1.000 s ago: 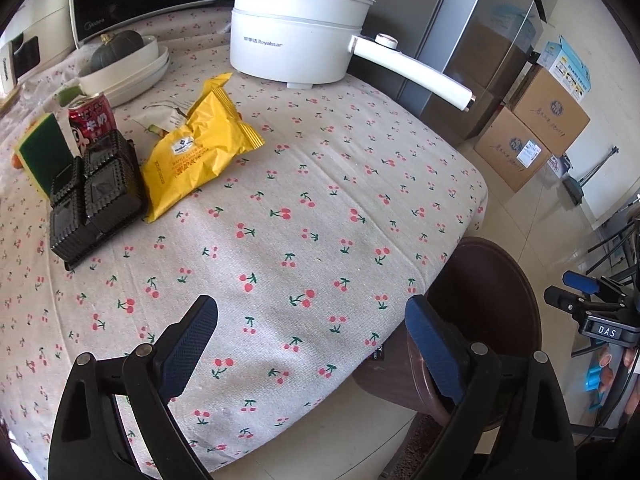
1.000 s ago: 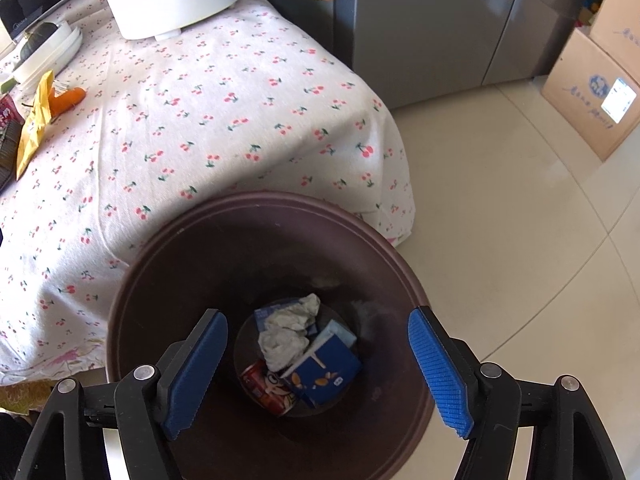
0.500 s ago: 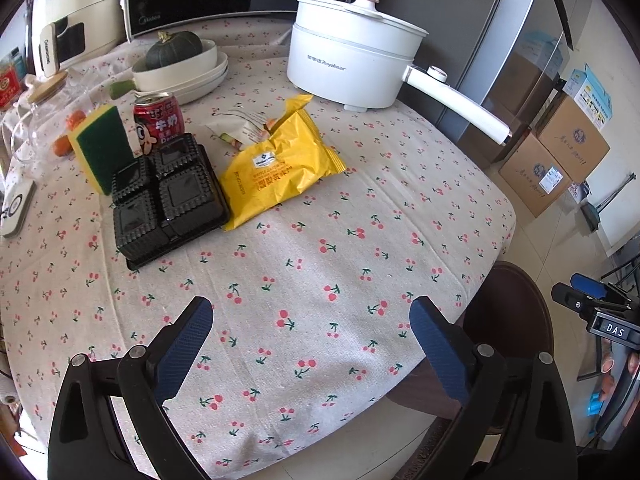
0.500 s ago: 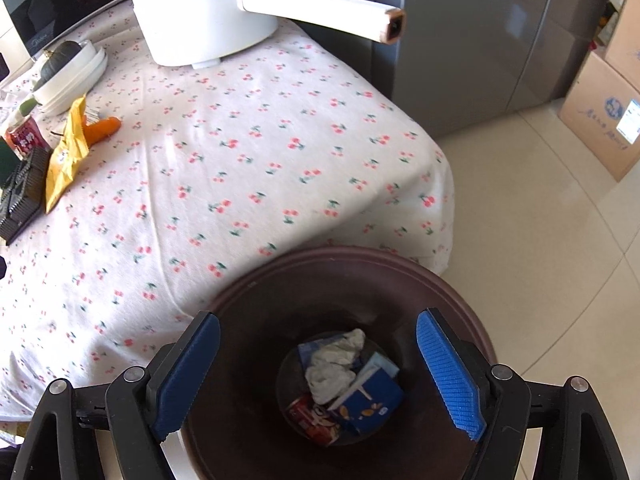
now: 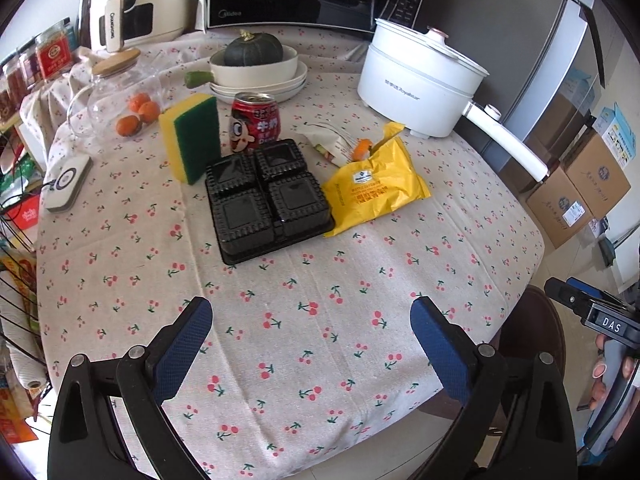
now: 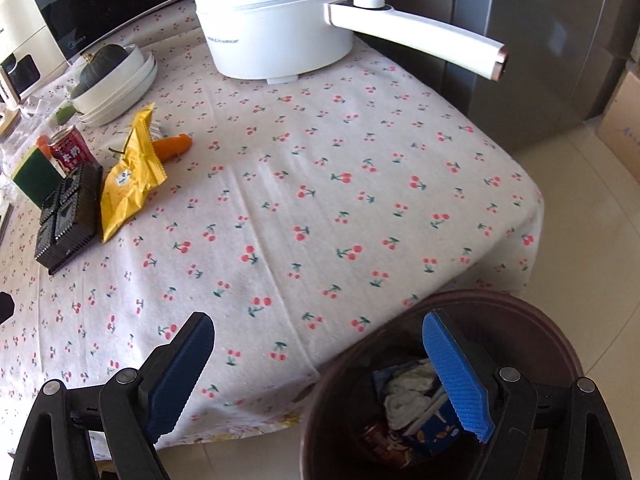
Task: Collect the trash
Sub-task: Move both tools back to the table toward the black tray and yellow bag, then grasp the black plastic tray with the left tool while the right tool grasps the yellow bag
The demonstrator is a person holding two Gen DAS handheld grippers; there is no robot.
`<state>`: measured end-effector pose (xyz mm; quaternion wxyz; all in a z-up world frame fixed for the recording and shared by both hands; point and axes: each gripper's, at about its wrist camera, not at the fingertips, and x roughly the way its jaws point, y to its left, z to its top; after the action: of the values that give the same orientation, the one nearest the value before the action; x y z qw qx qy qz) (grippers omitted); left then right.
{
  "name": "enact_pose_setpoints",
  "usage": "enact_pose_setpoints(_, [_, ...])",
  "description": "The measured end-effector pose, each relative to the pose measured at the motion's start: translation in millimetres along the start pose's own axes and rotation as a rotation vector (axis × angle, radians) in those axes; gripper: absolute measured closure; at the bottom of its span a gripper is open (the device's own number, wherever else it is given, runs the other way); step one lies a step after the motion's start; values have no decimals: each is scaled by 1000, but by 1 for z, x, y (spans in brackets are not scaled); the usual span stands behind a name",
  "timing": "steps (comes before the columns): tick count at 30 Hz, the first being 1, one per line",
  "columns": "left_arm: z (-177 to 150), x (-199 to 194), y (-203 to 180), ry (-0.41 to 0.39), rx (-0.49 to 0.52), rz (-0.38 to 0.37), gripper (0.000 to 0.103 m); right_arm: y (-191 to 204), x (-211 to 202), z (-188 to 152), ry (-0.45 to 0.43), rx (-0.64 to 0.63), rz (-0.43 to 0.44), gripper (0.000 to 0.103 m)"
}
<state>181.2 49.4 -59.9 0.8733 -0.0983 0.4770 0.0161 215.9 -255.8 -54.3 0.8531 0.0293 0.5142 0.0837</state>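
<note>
On the cherry-print tablecloth lie a black plastic tray (image 5: 268, 196), a yellow snack bag (image 5: 374, 186), a red drink can (image 5: 254, 122) and a crumpled wrapper (image 5: 332, 142). The tray (image 6: 68, 216), bag (image 6: 130, 178) and can (image 6: 70, 150) also show in the right wrist view. My left gripper (image 5: 310, 330) is open and empty above the table's near edge. My right gripper (image 6: 320, 360) is open and empty at the table edge, over the rim of the brown trash bin (image 6: 532, 320), which holds a blue carton, tissue and a can.
A white electric pot (image 5: 416, 84) with a long handle stands at the back right. A bowl with a green squash (image 5: 254, 62), a sponge (image 5: 192, 136), a glass jar, oranges and a microwave stand behind. Cardboard boxes (image 5: 580, 192) sit on the floor at right.
Both grippers rose and drew back from the bin towards the table. The left view now takes in the whole table; the right gripper moved left off the bin's middle.
</note>
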Motion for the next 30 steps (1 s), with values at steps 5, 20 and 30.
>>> enact_pose_setpoints(5, [5,1,32,-11,-64,51,3,28,17,8,20,5,26,14])
enact_pose_setpoints(20, [53,72,61,0,-337,4,3,61,61,34,56,6,23,14])
enact_pose_setpoints(30, [59,108,81,-7,-458,3,24,65,82,36,92,26,30,14])
